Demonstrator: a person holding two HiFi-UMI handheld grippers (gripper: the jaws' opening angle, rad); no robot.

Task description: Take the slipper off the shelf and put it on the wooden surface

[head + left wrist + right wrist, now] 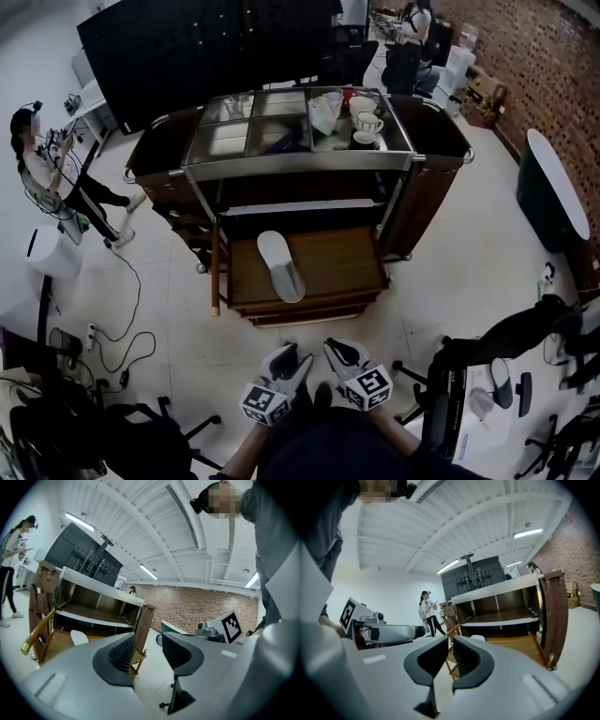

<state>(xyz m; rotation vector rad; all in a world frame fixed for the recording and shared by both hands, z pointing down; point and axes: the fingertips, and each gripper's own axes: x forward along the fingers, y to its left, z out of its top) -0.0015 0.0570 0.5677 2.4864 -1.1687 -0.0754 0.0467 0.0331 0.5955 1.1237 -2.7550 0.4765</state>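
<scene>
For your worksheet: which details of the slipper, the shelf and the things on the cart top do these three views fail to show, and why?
- Slipper: the left gripper view shows only its tip; the body of the left gripper hides the rest.
- Shelf: in the head view it lies in shadow under the cart top, so what it holds cannot be told.
- Cups: in the head view they are too small to show their contents.
</scene>
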